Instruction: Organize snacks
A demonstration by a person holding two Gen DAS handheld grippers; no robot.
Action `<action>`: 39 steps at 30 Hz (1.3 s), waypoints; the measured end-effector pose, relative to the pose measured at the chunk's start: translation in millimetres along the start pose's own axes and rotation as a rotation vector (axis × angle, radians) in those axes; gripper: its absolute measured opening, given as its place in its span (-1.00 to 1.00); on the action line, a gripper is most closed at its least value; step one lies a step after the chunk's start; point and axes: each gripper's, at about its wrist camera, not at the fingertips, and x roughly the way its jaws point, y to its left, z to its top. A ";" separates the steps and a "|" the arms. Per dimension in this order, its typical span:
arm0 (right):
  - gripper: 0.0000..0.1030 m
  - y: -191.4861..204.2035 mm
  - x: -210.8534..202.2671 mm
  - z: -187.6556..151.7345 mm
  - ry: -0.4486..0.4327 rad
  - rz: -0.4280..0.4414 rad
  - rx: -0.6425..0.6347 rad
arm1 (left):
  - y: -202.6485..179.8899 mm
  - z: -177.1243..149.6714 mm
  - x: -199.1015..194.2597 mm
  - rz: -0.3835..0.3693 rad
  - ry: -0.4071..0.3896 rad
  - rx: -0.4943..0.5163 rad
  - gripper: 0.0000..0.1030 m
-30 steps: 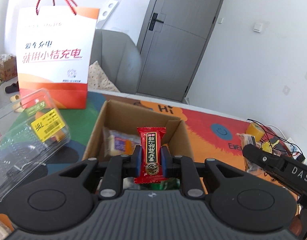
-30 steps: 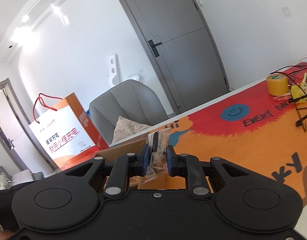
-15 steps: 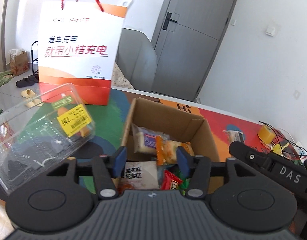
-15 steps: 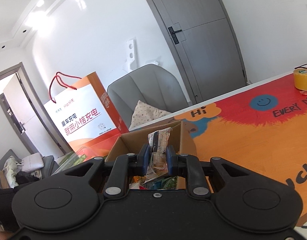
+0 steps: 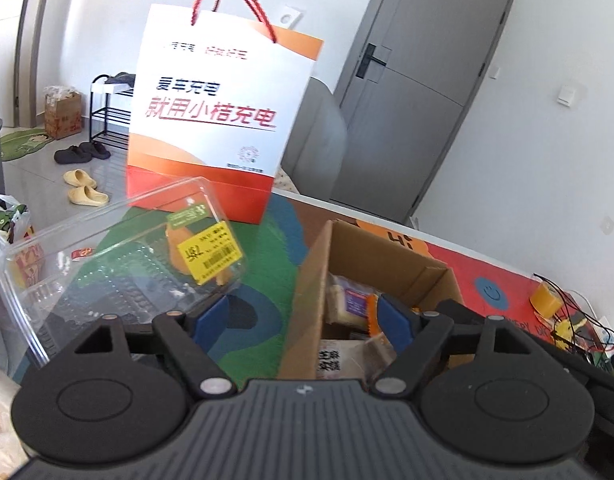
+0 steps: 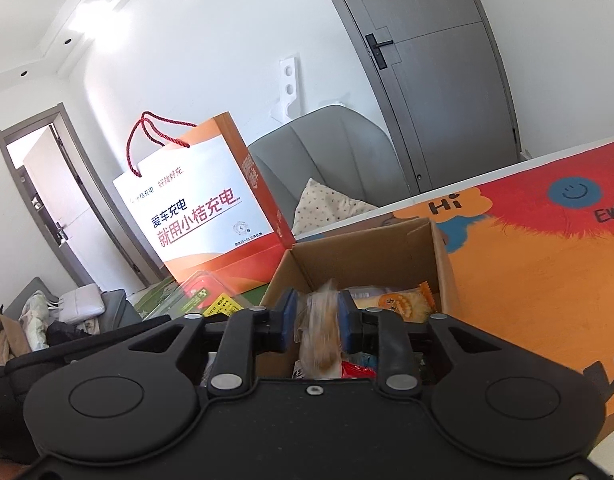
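An open cardboard box (image 5: 307,280) stands on the colourful table mat and holds several wrapped snacks (image 5: 351,300). My left gripper (image 5: 303,312) is wide open and empty, straddling the box's left wall. The box also shows in the right wrist view (image 6: 439,248). My right gripper (image 6: 317,322) hangs over the box with a clear-wrapped snack (image 6: 321,336) between its pads; the packet is blurred. An orange packet (image 6: 399,304) lies inside the box.
A white and orange paper bag (image 5: 223,120) stands behind the box. A clear plastic clamshell (image 5: 119,256) with a yellow label lies left of it. A yellow tape roll (image 5: 547,300) and cables lie at the far right. A grey chair (image 6: 327,160) stands beyond the table.
My left gripper let go of the red snack, which dropped into the box, opened wide and shifted left. My right gripper moved over the box with its snack.
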 end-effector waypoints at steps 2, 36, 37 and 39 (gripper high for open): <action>0.18 -2.3 0.8 -0.6 0.005 -0.045 0.013 | 5.2 1.7 -0.4 -0.005 0.003 -0.015 0.65; 1.00 -66.5 -120.1 -17.3 -0.081 -0.256 0.046 | -41.9 -24.3 -47.9 -0.131 0.018 0.175 0.99; 1.00 -67.0 -124.2 -18.1 -0.085 -0.260 0.043 | -43.1 -24.2 -51.2 -0.133 0.017 0.183 0.99; 1.00 -67.8 -131.5 -18.7 -0.090 -0.270 0.039 | -44.5 -24.6 -57.5 -0.133 0.014 0.200 0.99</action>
